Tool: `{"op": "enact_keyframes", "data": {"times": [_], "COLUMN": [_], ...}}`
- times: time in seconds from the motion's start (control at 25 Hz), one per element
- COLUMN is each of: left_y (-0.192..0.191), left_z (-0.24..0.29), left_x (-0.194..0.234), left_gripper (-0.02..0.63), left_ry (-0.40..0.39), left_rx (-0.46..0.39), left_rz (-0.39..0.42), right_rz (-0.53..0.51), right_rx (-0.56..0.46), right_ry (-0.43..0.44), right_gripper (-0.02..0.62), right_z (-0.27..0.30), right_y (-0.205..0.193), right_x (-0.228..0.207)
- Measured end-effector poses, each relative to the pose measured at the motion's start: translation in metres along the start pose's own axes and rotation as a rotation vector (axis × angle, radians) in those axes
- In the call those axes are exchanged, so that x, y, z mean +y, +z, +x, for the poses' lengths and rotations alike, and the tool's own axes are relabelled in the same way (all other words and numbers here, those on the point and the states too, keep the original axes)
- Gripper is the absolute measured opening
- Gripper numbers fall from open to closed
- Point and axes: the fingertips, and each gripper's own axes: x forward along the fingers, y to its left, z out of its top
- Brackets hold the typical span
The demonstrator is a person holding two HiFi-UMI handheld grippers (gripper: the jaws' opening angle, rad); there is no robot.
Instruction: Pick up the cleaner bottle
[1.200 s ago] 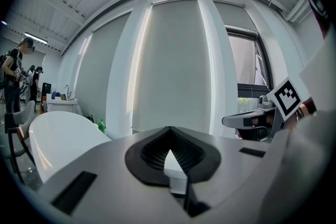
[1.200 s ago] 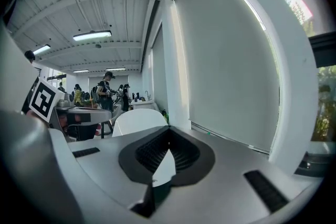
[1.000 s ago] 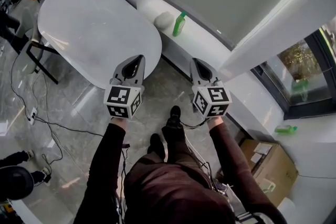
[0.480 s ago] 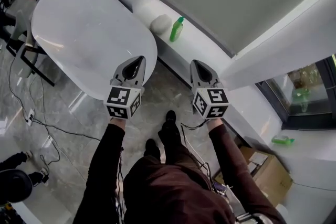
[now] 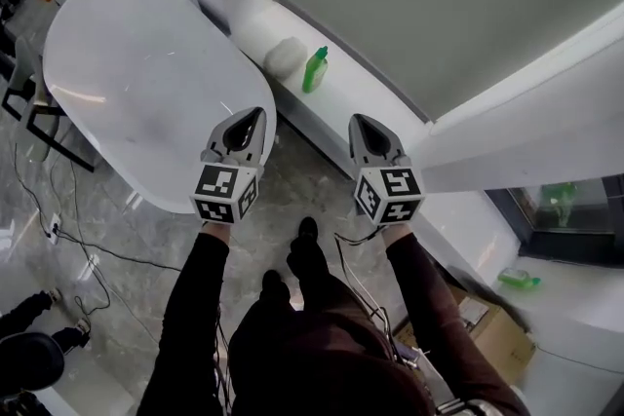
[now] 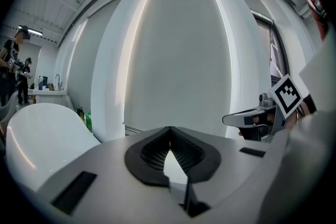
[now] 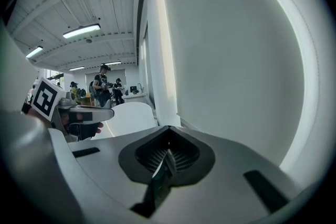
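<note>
We list one green plastic cleaner bottle (image 5: 314,70), standing on the long white window ledge (image 5: 363,100), just beside a pale rounded lump (image 5: 285,56), possibly a cloth, though it is too blurred to tell. Left gripper (image 5: 254,115): jaws clenched tip to tip, nothing between them, above the near end of the white oval table (image 5: 127,63). Right gripper (image 5: 360,121): jaws likewise pressed together and empty, near the ledge. We place the bottle ahead of both, well apart from either.
</note>
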Motion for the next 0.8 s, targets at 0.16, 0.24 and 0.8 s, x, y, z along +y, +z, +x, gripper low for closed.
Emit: {"op": "enact_keyframes", "data": {"times": [0.16, 0.24, 0.8], "left_y": [-0.006, -0.010, -0.014], "left_z": [0.036, 0.053, 0.128], "left_x": [0.001, 0.002, -0.006], "left_gripper": [0.008, 0.008, 0.009], "left_ry": [0.006, 0.012, -0.021], "left_rx": [0.025, 0.039, 0.070], "left_rz": [-0.004, -0.005, 0.022], "right_rz": [-0.005, -0.003, 0.006], "right_rx": [0.013, 0.016, 0.029], "right_ry": [0.015, 0.022, 0.043], "right_gripper": [0.001, 0.002, 0.000], "right_z": [0.020, 0.028, 0.069], "right_y": [0.003, 0.004, 0.007], "right_x": [-0.022, -0.033, -0.080]}}
